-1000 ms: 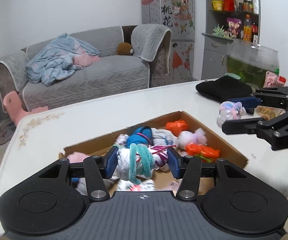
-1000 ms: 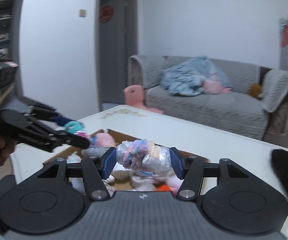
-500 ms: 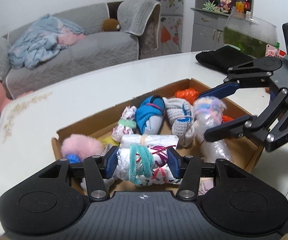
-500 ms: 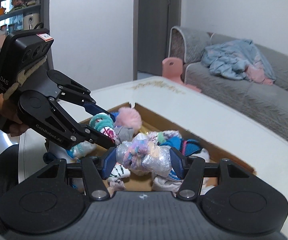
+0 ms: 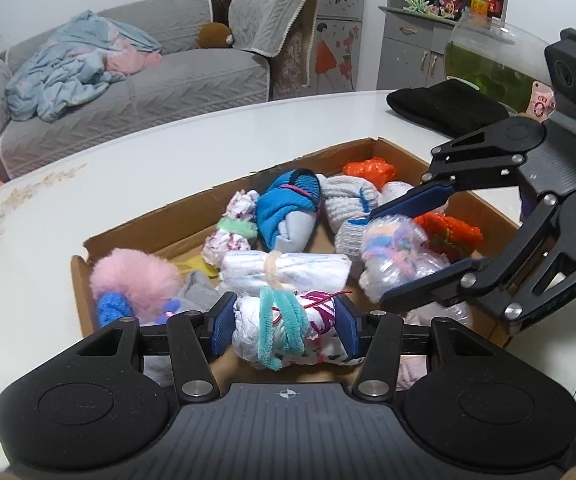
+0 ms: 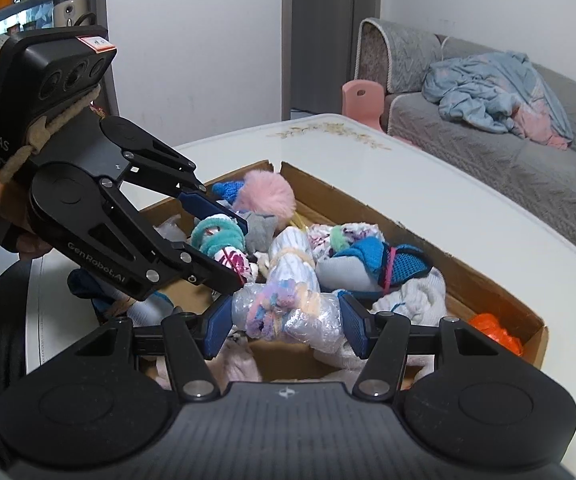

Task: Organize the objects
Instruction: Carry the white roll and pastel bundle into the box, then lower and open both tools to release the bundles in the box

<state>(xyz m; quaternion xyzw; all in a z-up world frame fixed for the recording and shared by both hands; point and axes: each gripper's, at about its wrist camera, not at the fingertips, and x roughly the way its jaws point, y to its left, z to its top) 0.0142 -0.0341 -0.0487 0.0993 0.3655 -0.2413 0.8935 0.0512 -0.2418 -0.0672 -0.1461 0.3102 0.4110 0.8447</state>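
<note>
Fingers (image 5: 221, 323) of my left gripper (image 5: 284, 326) are clamped on a white bundle (image 5: 284, 330) tied with teal pipe cleaner, one pad at each end, so its long axis runs straight across from pad to pad. It hangs low over the near end of the box (image 5: 78, 280), just this side of another white roll (image 5: 284, 270) bound with a cream tie, and the two lie roughly parallel.

My right gripper (image 6: 286, 320) has closed the same way on a plastic-wrapped bundle (image 6: 286, 312) of pastel yarn, again held end to end. Seen from the left camera, that bundle (image 5: 402, 256) sits above the middle of the box, beside the grey sock roll (image 5: 348, 204) and the orange bundle (image 5: 450, 236).

What the next move turns on, I think, is the bare cardboard directly under each load: the left bundle only needs to go down, with its axis kept alongside the cream-tied roll. The right one is over a more crowded patch (whether it already touches the pile below, I cannot tell).

A pink pom-pom (image 5: 134, 282) fills the left corner, and the box rests on the white counter (image 5: 168, 148).
</note>
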